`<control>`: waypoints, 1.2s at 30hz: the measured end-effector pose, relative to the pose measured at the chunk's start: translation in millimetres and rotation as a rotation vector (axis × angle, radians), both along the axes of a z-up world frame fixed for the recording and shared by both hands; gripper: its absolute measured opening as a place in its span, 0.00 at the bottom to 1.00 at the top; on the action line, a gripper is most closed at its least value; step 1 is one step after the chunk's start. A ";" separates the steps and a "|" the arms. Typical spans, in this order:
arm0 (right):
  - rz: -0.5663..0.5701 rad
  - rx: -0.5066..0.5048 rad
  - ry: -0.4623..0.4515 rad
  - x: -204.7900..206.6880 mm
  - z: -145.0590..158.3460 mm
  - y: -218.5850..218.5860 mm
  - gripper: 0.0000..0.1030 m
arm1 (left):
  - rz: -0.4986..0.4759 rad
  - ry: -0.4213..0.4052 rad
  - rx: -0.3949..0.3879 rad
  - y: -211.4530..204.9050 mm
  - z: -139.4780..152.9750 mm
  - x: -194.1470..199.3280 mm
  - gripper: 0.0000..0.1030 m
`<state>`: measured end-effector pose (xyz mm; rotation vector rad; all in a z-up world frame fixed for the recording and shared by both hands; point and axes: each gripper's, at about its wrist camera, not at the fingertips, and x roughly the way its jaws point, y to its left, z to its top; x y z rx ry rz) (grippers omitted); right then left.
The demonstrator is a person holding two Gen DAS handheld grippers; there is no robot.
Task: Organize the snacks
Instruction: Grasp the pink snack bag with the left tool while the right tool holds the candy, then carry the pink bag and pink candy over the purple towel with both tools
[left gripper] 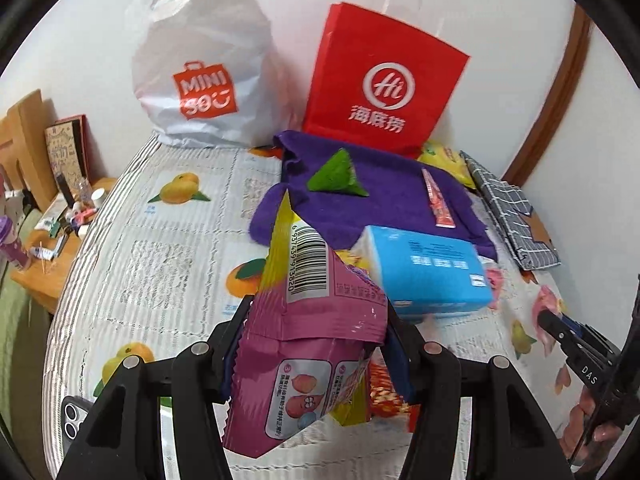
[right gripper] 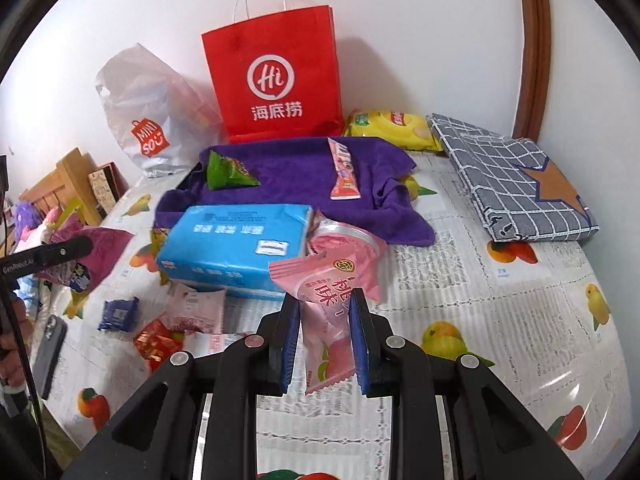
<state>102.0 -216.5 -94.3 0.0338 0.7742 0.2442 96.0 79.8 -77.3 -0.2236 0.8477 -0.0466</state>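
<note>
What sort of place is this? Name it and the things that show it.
Probably a bedroom at home: the snacks lie on a bed with a fruit-print cover, a cluttered wooden bedside table stands beside it, and shopping bags lean against the wall.

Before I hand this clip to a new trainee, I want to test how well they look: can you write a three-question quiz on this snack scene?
1. True or false: the green triangular packet lies on the purple towel.
2. What does the right gripper hold? A) blue tissue pack B) pink peach-flavour packet C) phone
3. Fill in: the left gripper holds a ____ and yellow snack bag.

Key: 1 true; 2 B; 3 pink
</note>
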 end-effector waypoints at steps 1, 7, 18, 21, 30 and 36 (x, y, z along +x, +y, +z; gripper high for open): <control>0.006 -0.003 -0.010 -1.0 3.3 1.7 0.23 | -0.008 -0.007 0.005 -4.3 3.1 -0.9 0.54; 0.009 -0.027 -0.054 -1.8 18.7 7.8 0.23 | -0.050 -0.028 0.018 -27.0 16.3 2.9 0.54; 0.017 -0.045 -0.104 17.1 47.2 17.8 0.23 | -0.103 -0.048 0.021 -51.9 34.0 23.6 0.54; 0.018 -0.038 -0.113 27.8 54.4 21.3 0.23 | -0.105 -0.053 0.024 -54.1 40.5 34.2 0.54; 0.005 -0.007 -0.110 77.2 71.5 22.7 0.23 | -0.105 -0.059 0.056 -59.6 58.0 75.1 0.54; 0.017 -0.014 -0.107 106.2 77.3 26.2 0.23 | -0.092 -0.058 0.064 -58.5 63.6 104.2 0.54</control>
